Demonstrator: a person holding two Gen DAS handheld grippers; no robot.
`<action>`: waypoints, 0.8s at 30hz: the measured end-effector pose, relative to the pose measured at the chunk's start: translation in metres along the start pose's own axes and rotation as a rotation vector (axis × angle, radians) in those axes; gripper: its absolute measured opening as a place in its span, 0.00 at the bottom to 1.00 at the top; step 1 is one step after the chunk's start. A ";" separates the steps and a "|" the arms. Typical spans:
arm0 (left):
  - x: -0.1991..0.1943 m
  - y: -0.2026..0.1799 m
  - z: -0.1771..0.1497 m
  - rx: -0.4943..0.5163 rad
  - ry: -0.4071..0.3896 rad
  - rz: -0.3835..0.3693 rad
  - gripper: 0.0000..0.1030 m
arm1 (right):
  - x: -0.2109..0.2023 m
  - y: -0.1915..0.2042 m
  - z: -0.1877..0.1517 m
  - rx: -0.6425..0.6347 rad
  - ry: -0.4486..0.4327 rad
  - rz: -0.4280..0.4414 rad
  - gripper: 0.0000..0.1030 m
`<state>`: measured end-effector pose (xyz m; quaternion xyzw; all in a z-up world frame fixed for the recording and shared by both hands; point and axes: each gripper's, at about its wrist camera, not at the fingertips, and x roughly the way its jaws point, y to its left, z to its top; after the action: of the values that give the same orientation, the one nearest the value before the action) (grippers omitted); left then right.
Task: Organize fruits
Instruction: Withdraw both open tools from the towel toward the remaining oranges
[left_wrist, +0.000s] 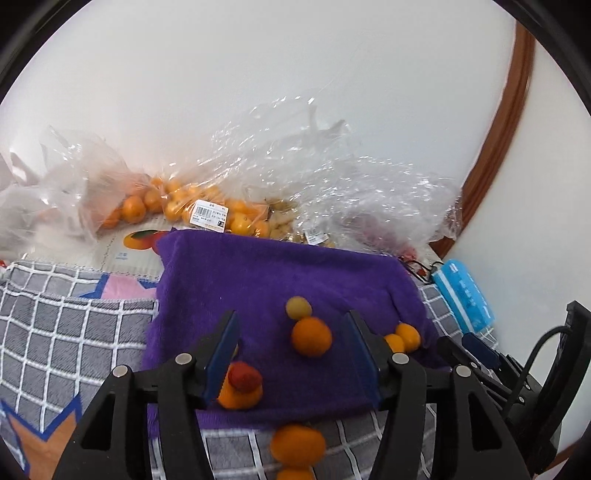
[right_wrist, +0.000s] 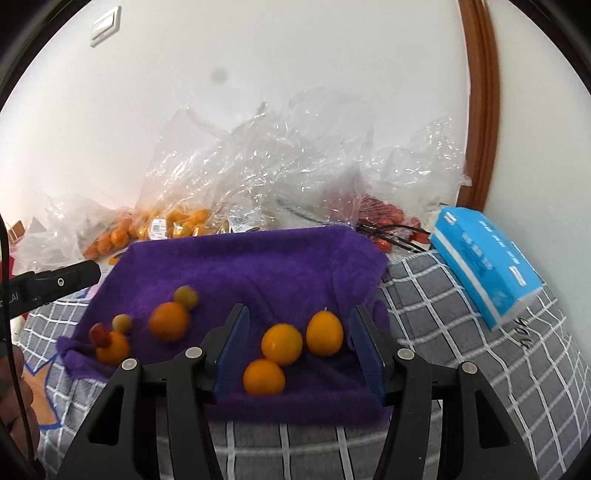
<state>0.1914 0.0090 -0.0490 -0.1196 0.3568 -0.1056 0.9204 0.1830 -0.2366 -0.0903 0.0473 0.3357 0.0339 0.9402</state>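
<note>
A purple towel (left_wrist: 280, 280) (right_wrist: 258, 258) lies on a grey checked cloth (left_wrist: 74, 332). In the left wrist view my left gripper (left_wrist: 290, 319) hangs open above it, with nothing touching its pads. Beyond it lie an orange (left_wrist: 311, 336) and a small yellow-green fruit (left_wrist: 298, 307). A red fruit (left_wrist: 243, 376) rests on another orange by the left finger. A blurred orange (left_wrist: 297, 445) shows below the towel's near edge. In the right wrist view my right gripper (right_wrist: 300, 314) is open over three small oranges (right_wrist: 282, 343), touching none.
Clear plastic bags of oranges (left_wrist: 177, 203) (right_wrist: 177, 225) and red fruit (right_wrist: 384, 214) are piled against the white wall behind the towel. A blue tissue pack (right_wrist: 480, 258) (left_wrist: 461, 291) lies at the right. A brown wooden frame (right_wrist: 480, 110) runs up the wall. A hand (right_wrist: 14, 398) shows at the left edge.
</note>
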 end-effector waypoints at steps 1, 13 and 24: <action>-0.006 -0.001 -0.003 0.002 -0.001 0.004 0.55 | -0.006 -0.001 -0.002 0.009 0.006 -0.003 0.55; -0.055 -0.016 -0.059 0.114 0.019 0.119 0.54 | -0.072 0.003 -0.024 0.033 0.000 0.040 0.55; -0.078 0.011 -0.082 0.020 0.025 0.140 0.55 | -0.089 0.014 -0.047 0.019 0.054 0.129 0.55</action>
<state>0.0808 0.0295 -0.0618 -0.0839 0.3749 -0.0459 0.9221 0.0840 -0.2283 -0.0685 0.0769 0.3574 0.0922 0.9262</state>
